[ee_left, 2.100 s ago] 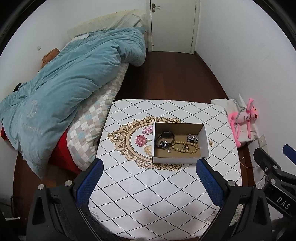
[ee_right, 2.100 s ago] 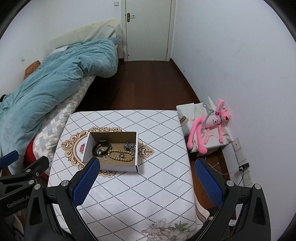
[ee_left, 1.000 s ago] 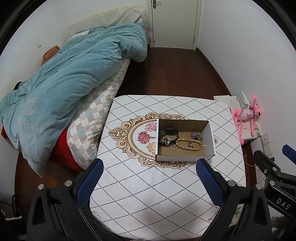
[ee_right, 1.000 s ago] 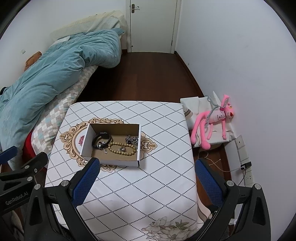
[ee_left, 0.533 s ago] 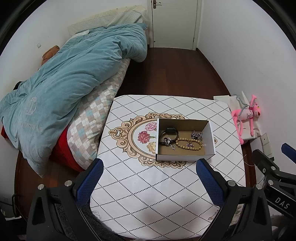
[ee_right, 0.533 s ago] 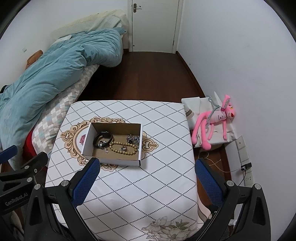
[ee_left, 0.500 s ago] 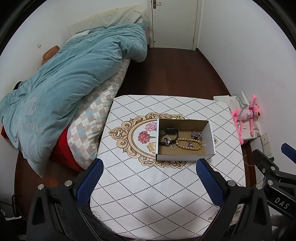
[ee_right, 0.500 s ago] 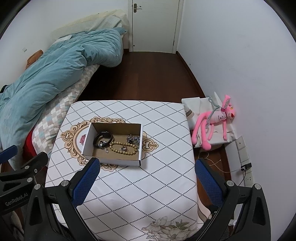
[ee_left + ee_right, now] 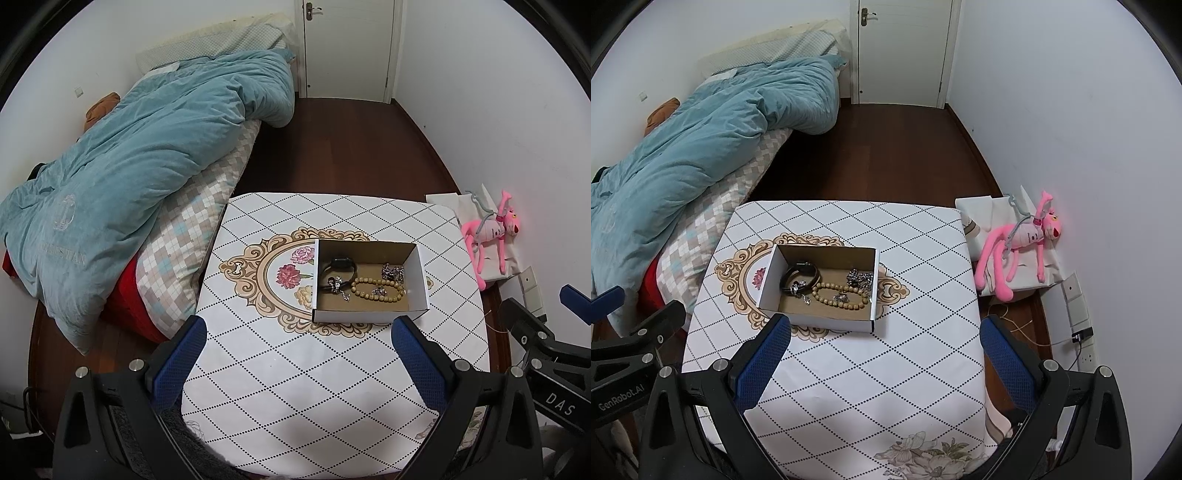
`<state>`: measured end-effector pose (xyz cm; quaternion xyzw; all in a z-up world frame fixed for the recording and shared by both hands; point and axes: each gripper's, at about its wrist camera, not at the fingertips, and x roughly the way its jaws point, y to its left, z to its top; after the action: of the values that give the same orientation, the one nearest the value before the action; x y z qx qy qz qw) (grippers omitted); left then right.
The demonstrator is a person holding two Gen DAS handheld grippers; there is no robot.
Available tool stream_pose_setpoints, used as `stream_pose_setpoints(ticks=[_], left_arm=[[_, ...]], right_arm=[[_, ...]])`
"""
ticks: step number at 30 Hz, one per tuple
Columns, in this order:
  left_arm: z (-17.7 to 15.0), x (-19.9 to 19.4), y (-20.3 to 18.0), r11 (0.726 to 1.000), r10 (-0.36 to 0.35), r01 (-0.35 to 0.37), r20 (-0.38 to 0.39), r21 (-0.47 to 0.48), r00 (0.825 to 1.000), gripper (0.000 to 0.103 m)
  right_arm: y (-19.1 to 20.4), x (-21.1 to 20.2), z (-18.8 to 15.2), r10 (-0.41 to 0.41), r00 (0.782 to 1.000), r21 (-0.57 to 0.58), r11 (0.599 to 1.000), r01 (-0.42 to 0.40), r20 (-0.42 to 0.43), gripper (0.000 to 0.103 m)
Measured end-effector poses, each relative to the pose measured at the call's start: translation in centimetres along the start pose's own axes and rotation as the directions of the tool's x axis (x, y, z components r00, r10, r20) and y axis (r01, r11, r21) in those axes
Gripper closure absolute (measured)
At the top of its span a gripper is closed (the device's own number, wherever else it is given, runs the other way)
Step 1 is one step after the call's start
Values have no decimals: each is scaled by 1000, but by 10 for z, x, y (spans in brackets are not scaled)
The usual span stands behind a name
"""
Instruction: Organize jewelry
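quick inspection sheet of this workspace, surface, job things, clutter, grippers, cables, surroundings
surface: table under a white diamond-pattern cloth with a floral medallion
job's things: open box on the table holding a black band, a bead bracelet and silver pieces
clutter: nothing seen on the table outside the box
grippers: left gripper and right gripper both open, empty, above the near edge
cables: thin cable on the floor to a wall socket
surroundings: bed with blue duvet, pink plush on a bag, closed door
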<state>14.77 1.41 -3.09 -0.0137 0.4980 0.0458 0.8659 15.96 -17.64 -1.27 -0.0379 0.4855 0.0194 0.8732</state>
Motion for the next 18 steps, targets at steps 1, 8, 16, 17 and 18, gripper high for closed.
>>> stream_pose_setpoints(ticks=[1, 8, 16, 17, 18], left_arm=[[0, 0, 0, 1000, 1, -1, 1, 0, 1000, 1], [0, 0, -1, 1000, 2, -2, 1, 0, 1000, 1], [1, -1, -1, 1000, 3, -3, 1, 1, 1000, 1], [1, -1, -1, 1000, 2, -2, 1, 1, 1000, 1], [1, -2, 0, 1000, 2, -2, 2, 0, 1000, 1]], right_arm=[[0, -1, 0, 0, 1000, 0, 1000, 0, 1, 0], [0, 0, 0, 0, 1000, 0, 1000, 0, 0, 0], [1, -1, 0, -1, 1000, 1, 1000, 1, 0, 0], [0, -1, 0, 0, 1000, 1, 1000, 0, 0, 0], [0, 0, 0, -2, 1000, 0, 1000, 2, 1, 0]])
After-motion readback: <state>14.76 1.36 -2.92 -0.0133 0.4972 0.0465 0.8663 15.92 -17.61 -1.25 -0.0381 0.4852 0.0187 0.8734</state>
